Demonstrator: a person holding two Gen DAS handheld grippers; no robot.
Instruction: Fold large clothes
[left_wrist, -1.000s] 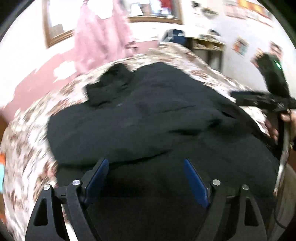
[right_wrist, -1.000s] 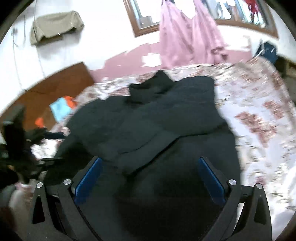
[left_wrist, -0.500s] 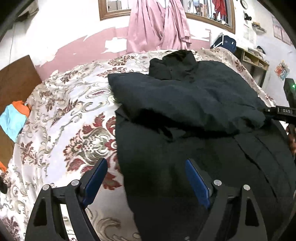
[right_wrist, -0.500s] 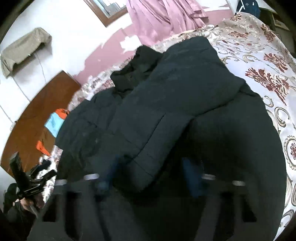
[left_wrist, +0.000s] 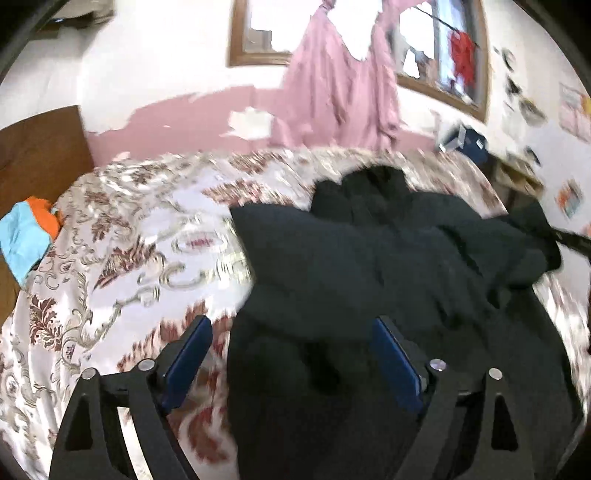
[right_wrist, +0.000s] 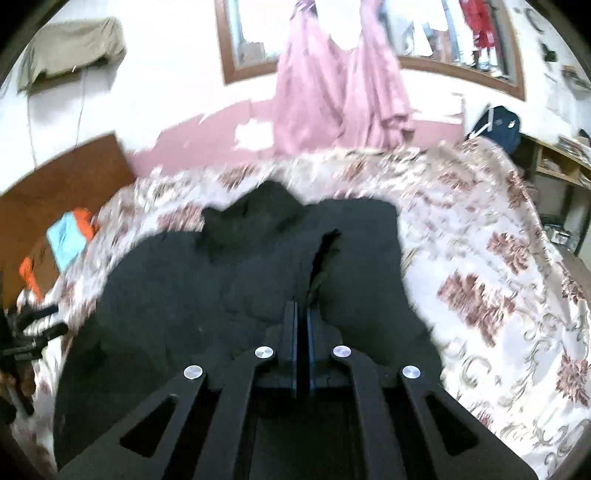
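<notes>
A large black coat (left_wrist: 388, 266) lies spread on a floral bedspread (left_wrist: 122, 258), collar toward the far wall. My left gripper (left_wrist: 291, 350) is open and empty, its blue pads above the coat's left edge. In the right wrist view the coat (right_wrist: 192, 295) fills the middle. My right gripper (right_wrist: 302, 314) is shut on a fold of the coat's black fabric, which rises from between the pads. In the left wrist view the right gripper shows at the far right edge (left_wrist: 572, 240), lifting the coat's right side.
Pink curtains (right_wrist: 340, 74) hang on the far wall below a wood-framed window (right_wrist: 236, 40). Orange and blue clothes (left_wrist: 26, 229) lie at the bed's left by a brown headboard (right_wrist: 55, 173). A blue backpack (right_wrist: 498, 122) and a shelf (right_wrist: 561, 166) stand at the right.
My right gripper has gone from open to shut on the coat's fabric. The left gripper has stayed open and shifted its view a little right over the coat's left edge.
</notes>
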